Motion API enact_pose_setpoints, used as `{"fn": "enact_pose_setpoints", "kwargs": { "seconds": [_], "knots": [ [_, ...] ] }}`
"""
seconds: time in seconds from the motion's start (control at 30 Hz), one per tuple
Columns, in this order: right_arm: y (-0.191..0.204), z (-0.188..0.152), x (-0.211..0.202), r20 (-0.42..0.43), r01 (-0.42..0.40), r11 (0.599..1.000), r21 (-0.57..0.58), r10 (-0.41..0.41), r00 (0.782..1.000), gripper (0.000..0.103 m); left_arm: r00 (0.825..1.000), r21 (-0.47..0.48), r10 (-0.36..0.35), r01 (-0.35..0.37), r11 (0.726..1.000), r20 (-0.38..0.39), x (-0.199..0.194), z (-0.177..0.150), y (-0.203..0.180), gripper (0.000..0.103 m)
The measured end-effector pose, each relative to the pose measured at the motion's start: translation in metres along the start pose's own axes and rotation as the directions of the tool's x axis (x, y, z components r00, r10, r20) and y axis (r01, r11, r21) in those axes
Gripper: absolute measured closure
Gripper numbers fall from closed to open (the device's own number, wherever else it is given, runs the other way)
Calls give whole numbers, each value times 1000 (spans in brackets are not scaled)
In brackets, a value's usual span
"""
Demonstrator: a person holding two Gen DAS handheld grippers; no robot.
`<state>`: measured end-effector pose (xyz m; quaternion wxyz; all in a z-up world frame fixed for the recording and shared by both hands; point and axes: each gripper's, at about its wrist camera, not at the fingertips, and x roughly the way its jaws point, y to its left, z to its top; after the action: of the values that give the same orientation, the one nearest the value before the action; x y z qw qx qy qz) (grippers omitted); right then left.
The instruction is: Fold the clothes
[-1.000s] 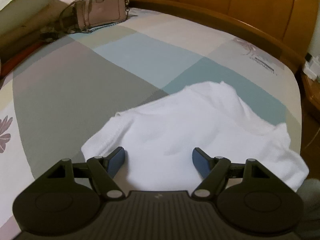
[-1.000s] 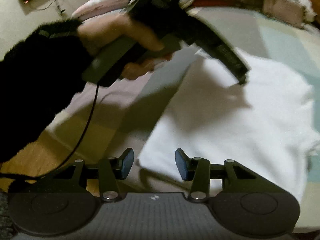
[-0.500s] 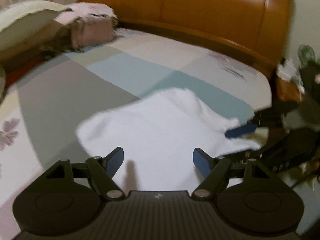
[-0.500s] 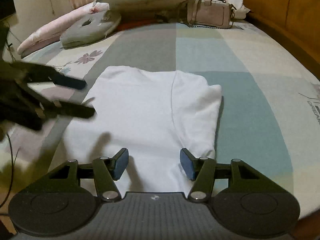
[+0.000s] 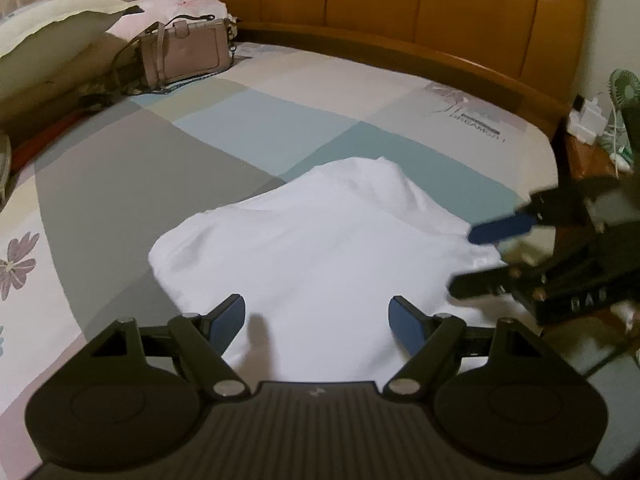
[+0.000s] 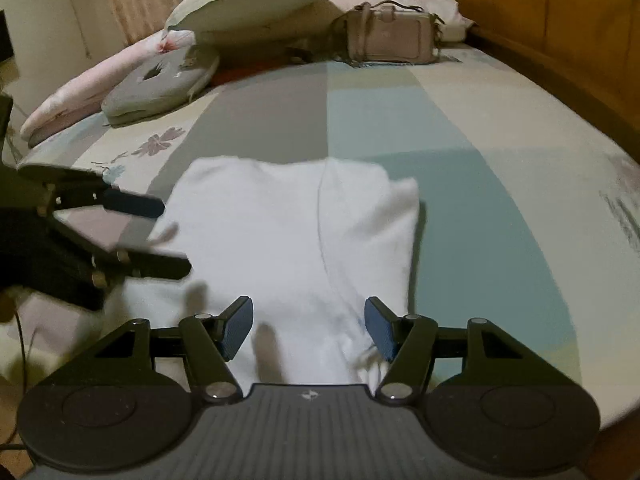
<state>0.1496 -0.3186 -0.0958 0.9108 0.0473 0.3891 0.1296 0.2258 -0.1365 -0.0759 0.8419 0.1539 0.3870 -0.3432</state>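
The folded white knit garment (image 5: 320, 248) lay flat on the colour-block patchwork bedspread (image 5: 260, 128), under both claws. The left gripper (image 5: 318, 320) hung spread and empty over its near edge; the right gripper (image 6: 308, 326), likewise spread, held nothing. Beyond, a beige leather handbag (image 6: 390, 34) rested against the pale green pillow (image 6: 248, 4).

Your folded garment (image 6: 288, 236) lies on the bed (image 6: 480, 208) at frame centre. Your left gripper (image 6: 168, 232) sits at its left edge, your right gripper (image 6: 306, 326) over its near edge. A handbag (image 6: 390, 36) and pillows (image 6: 248, 8) lie behind, along the top.
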Motion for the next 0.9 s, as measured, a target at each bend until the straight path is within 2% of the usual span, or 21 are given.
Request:
{"fn": "enact_pose_setpoints", "kwargs": {
  "seconds": [0.17,0.23,0.37,0.43,0.53,0.67,0.77,0.9],
  "knots": [
    [0,0,-18,66,-4,999,41,2,998,36,1000,66,-14,14,998,7,1,27,-11,24],
    [2,5,-18,102,13,1000,26,-16,995,30,997,63,-69,67,996,30,0,46,-17,24],
    [-1,-1,-2,63,38,998,46,-41,997,28,980,27,-192,191,981,49,12,77,-30,24],
    [-2,-7,-1,76,36,998,49,-40,996,27,966,40,-258,257,966,31,26,85,-41,24],
    [-4,-11,-4,98,17,998,60,-23,995,24,953,50,-300,301,952,-42,58,90,-56,23],
    [-10,-13,-5,116,-17,997,81,8,993,24,951,8,-287,290,957,-117,101,93,-62,24],
    [-13,-14,-6,123,-36,996,87,25,992,22,954,-14,-280,281,960,-106,119,99,-61,25],
    [-14,-13,-7,128,-45,995,92,33,991,20,981,-2,-174,175,985,-89,128,116,-59,25]
  ]
}}
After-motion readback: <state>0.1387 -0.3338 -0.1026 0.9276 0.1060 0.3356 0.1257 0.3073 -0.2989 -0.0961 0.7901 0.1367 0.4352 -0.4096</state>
